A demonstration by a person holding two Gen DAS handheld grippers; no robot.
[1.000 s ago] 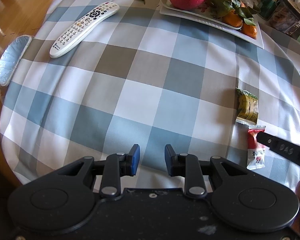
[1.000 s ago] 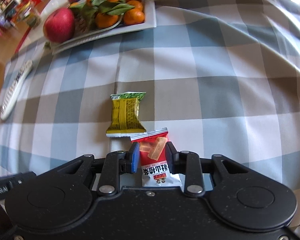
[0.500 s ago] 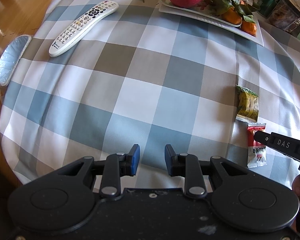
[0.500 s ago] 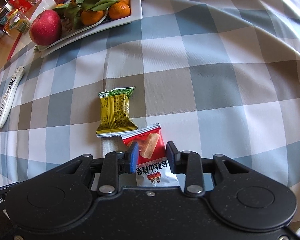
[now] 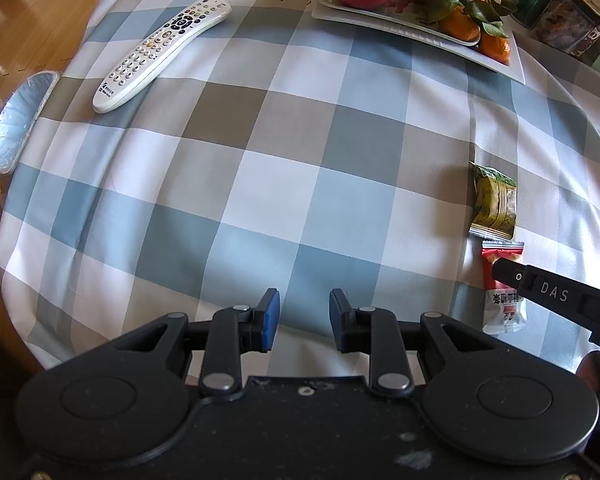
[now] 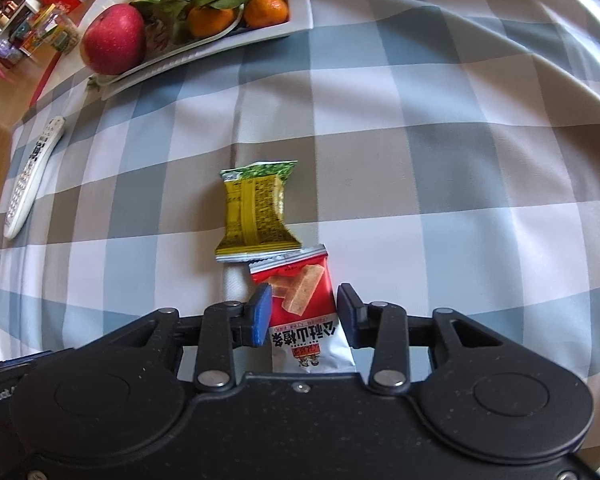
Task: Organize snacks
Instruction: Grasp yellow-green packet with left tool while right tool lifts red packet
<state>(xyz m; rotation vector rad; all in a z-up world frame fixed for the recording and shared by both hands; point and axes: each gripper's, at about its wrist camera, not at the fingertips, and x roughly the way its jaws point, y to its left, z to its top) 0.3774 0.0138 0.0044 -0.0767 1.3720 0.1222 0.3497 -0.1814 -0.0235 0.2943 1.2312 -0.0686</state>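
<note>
A red and white snack packet [image 6: 305, 308] lies flat on the checked tablecloth [image 6: 420, 184]. My right gripper [image 6: 304, 312] is open above it, one finger on each side, with gaps to the packet. A yellow and green snack packet [image 6: 256, 212] lies just beyond, its near edge touching the red one. In the left wrist view both packets show at the right, the yellow one [image 5: 494, 204] and the red one [image 5: 504, 304], with the right gripper's finger [image 5: 540, 286] across the red one. My left gripper [image 5: 304, 312] is open and empty over bare cloth.
A white plate [image 6: 300, 4] with an apple [image 6: 114, 40] and leafy tangerines [image 6: 236, 12] stands at the back. A white remote [image 5: 160, 54] lies at the left. Tins [image 5: 564, 20] stand at the back right. The table edge [image 5: 4, 216] runs along the left.
My right gripper has opened wider and slid forward and left over the red packet, which lies still. The left gripper has hardly moved.
</note>
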